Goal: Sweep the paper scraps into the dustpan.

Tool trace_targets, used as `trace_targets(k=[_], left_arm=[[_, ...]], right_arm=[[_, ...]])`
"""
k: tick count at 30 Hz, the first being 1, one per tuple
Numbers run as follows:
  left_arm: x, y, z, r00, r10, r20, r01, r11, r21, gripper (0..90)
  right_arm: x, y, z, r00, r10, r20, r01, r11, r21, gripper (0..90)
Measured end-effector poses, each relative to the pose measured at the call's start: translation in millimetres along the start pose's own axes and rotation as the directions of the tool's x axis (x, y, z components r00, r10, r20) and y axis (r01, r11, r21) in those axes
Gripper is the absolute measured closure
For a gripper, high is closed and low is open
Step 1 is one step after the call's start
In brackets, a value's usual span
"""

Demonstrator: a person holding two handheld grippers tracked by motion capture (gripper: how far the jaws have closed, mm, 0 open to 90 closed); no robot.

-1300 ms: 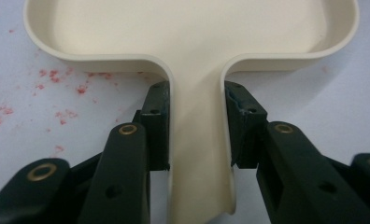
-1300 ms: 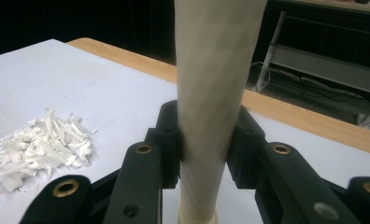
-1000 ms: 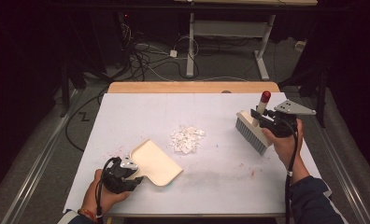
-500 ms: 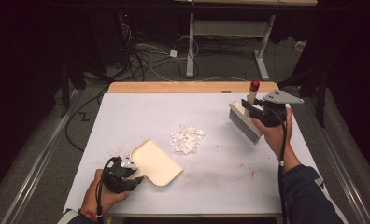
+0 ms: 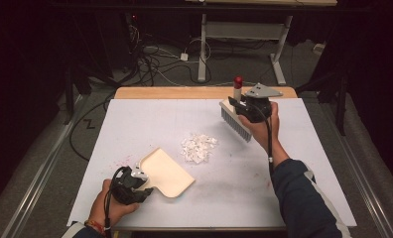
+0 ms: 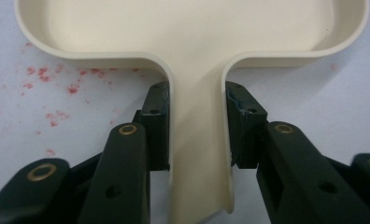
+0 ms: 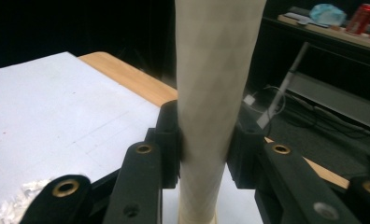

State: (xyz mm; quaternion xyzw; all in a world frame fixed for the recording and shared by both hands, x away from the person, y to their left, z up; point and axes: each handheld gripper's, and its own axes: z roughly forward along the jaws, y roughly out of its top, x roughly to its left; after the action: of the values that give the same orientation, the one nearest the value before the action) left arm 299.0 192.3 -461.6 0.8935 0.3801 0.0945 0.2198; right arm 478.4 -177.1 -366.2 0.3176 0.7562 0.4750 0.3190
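Note:
A cream dustpan (image 5: pixel 164 171) lies on the white table top (image 5: pixel 150 119) at the near left, its mouth facing the paper scraps (image 5: pixel 198 147). My left gripper (image 5: pixel 135 184) is shut on the dustpan's handle (image 6: pixel 199 154), a pad against each side. At the far right, my right gripper (image 5: pixel 243 106) is shut on the pale handle (image 7: pixel 216 93) of a hand brush. The brush's grey bristles (image 5: pixel 235 125) hang above the table, beyond and right of the scraps. Its red-tipped handle end (image 5: pixel 238 82) points up.
The white top lies on a wooden table (image 5: pixel 184 92) whose far edge shows. Red specks (image 6: pixel 47 81) mark the surface left of the dustpan. Beyond the table are cables (image 5: pixel 155 54) on the floor and a desk frame (image 5: pixel 244 34).
My right gripper has carried the brush to the left and toward the far edge, closer to the scraps. The left gripper and dustpan have stayed put.

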Motion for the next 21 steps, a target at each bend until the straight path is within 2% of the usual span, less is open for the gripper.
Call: trace_targets(k=[1, 2, 6, 10, 12, 13, 15, 16, 17, 20, 21], left_arm=[[0.3, 0.0, 0.2, 1.0000, 0.001, 0.001, -0.001, 1.0000, 0.000, 63.4], [0.4, 0.0, 0.2, 1.0000, 0.001, 0.002, 0.000, 1.0000, -0.001, 63.4], [0.3, 0.5, 0.7, 1.0000, -0.003, 0.007, 0.003, 1.0000, -0.001, 63.4], [0.4, 1.3, 0.9, 1.0000, -0.002, 0.008, 0.002, 1.0000, -0.005, 63.4], [1.2, 1.7, 1.7, 0.9999, -0.004, 0.017, 0.004, 1.0000, -0.008, 63.3], [1.2, 1.7, 1.7, 0.9999, -0.004, 0.017, 0.004, 1.0000, -0.008, 63.3], [1.4, 2.5, 2.0, 0.9999, 0.001, 0.016, -0.001, 1.0000, -0.006, 63.4], [1.6, 2.7, 2.0, 0.9998, 0.002, 0.017, -0.001, 1.0000, -0.007, 63.4], [2.5, 2.7, 2.1, 0.9997, -0.002, 0.024, 0.003, 0.9999, -0.011, 63.3], [2.5, 2.4, 1.8, 0.9997, -0.003, 0.024, 0.003, 0.9999, -0.011, 63.3], [2.5, 2.4, 1.8, 0.9997, -0.003, 0.024, 0.003, 0.9999, -0.011, 63.3]], right_arm=[[4.8, 1.9, 7.9, 0.9996, -0.019, -0.019, 0.019, 1.000, 0.000, 70.5], [7.1, 2.9, 10.8, 0.9996, -0.022, -0.020, 0.021, 1.000, -0.003, 70.5], [13.8, 3.9, 20.0, 0.9991, 0.001, -0.041, -0.001, 1.000, -0.011, 70.5], [31.2, -1.7, 35.6, 0.9973, -0.025, -0.069, 0.025, 1.000, 0.009, 70.5], [36.4, -3.1, 38.1, 0.9945, -0.011, -0.105, 0.011, 1.000, 0.002, 70.5], [36.4, -3.1, 38.1, 0.9945, -0.011, -0.105, 0.011, 1.000, 0.002, 70.5], [50.7, -2.9, 38.0, 0.9887, -0.063, -0.136, 0.064, 0.998, 0.001, 70.4], [50.7, -2.9, 38.0, 0.9887, -0.063, -0.136, 0.064, 0.998, 0.001, 70.4], [59.9, -3.7, 36.8, 0.9805, -0.084, -0.178, 0.084, 0.996, -0.010, 70.3], [70.8, -4.8, 34.4, 0.9677, -0.102, -0.231, 0.098, 0.995, -0.027, 70.0], [70.8, -4.8, 34.4, 0.9677, -0.102, -0.231, 0.098, 0.995, -0.027, 70.0]])
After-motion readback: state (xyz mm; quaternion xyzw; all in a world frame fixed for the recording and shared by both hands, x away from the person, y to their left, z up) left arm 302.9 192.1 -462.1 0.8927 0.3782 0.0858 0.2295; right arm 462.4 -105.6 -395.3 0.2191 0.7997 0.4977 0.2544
